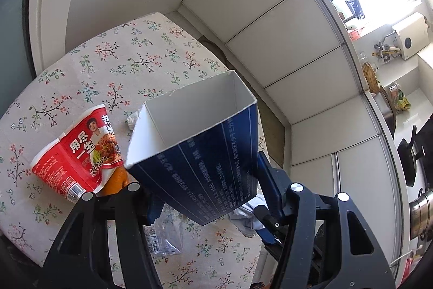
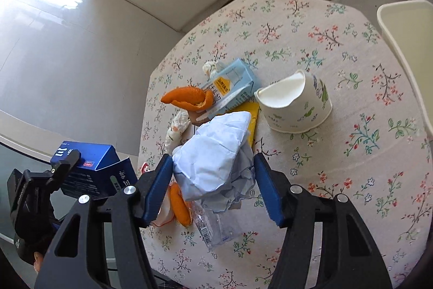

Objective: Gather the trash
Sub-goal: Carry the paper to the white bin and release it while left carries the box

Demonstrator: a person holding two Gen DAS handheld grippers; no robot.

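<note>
Two views, one floral-cloth tabletop (image 2: 338,50), set by white cabinet panels (image 1: 284,39); pale floor (image 2: 54,31) on the left of the right view, kitchen counter w/ pots at the far right of the left view.

Left tongs (image 1: 205,197): about half open, clamped on a dark blue carton (image 1: 200,153) w/ its open top facing away, held above the cloth. Red noodle cup (image 1: 78,153) lies on its side just left of it, orange peel at its base.

Right tongs (image 2: 213,180): about half open, both blue pads against a crumpled pale-blue paper wad (image 2: 216,153), gripped.

Trash beyond the wad, mid-tabletop: light blue milk carton (image 2: 232,83), orange peel (image 2: 186,98) touching it, white paper cup (image 2: 295,102) on its side to the right, clear wrapper (image 2: 216,229) near.

White bin rim (image 2: 400,26) cut off at the right edge. Yellow item under the wad mostly hidden; can't tell what.
</note>
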